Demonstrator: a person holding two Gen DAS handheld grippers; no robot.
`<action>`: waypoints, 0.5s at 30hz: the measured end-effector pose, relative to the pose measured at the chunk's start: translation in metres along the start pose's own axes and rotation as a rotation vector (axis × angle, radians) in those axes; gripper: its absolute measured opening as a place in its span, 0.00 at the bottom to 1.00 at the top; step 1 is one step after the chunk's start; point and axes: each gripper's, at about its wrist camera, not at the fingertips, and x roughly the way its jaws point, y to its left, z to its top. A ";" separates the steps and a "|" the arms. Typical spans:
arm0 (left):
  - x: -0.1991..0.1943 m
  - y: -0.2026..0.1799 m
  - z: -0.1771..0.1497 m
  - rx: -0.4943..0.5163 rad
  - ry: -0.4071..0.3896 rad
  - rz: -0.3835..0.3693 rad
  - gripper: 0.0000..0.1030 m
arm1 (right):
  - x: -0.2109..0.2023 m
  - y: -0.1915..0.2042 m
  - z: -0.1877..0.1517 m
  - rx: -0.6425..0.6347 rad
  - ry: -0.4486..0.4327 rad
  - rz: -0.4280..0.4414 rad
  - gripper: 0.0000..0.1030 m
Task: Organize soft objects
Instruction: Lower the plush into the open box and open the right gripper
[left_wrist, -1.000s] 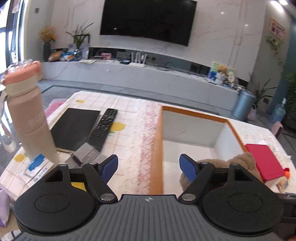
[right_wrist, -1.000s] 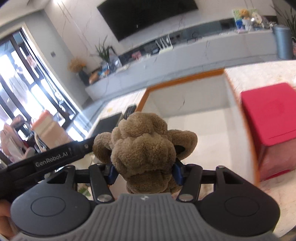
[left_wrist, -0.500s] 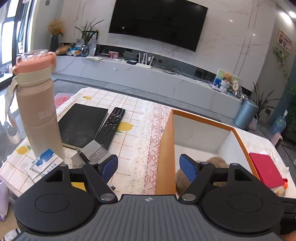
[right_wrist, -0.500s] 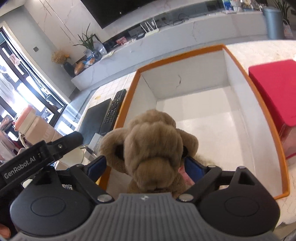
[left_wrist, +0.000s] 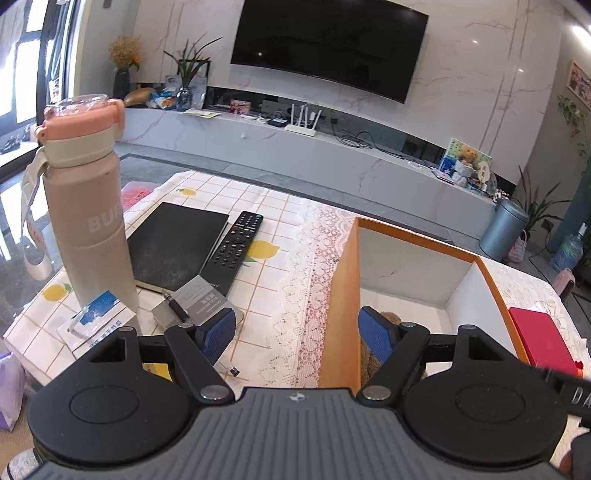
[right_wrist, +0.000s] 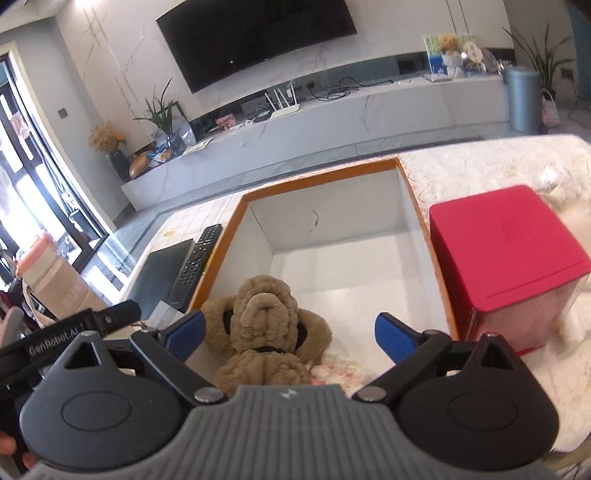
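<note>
The right wrist view looks straight down into the box (right_wrist: 421, 221), an open white one with an orange rim, and shows the brown plush dog (right_wrist: 264, 332) sitting on its floor at the near left corner, head up, with a bit of pink-and-white soft cloth (right_wrist: 338, 365) just beside it. The right gripper (right_wrist: 290, 334) hangs above the toy with its blue fingers (right_wrist: 393, 334) spread wide apart, touching nothing. From the left wrist view only a sliver of the plush dog (left_wrist: 389, 317) shows past the box (left_wrist: 341, 295) wall, but that view lays out the left half of the table: a tall beige bottle (left_wrist: 86, 206) with a pink cap, a black notebook (left_wrist: 173, 243), a remote control (left_wrist: 234, 251) beside it, a grey card (left_wrist: 201, 295) with a pen (left_wrist: 177, 304) on it, and a small blue-and-white packet (left_wrist: 96, 319) at the bottle's foot. The left gripper (left_wrist: 295, 334) hovers over the box's left wall, its fingers (left_wrist: 218, 330) likewise held apart and empty. A red box (right_wrist: 506, 254) stands just to the right of the open box, far larger in the right view than in the left. The table wears a checked cloth (left_wrist: 269, 266) printed with lemons and a lace runner. Beyond it are a marble wall with a big dark television (left_wrist: 328, 46), a long low grey shelf, potted plants and a round metal bin (left_wrist: 504, 229).
</note>
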 end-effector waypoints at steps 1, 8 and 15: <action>-0.001 0.000 0.000 0.000 -0.002 0.004 0.86 | -0.002 0.001 -0.001 -0.032 -0.011 -0.007 0.75; -0.015 -0.018 -0.002 0.073 -0.049 0.024 0.86 | -0.032 -0.001 -0.007 -0.209 -0.153 -0.137 0.59; -0.039 -0.049 0.000 0.134 -0.113 0.047 0.86 | -0.071 -0.023 -0.004 -0.193 -0.230 -0.095 0.63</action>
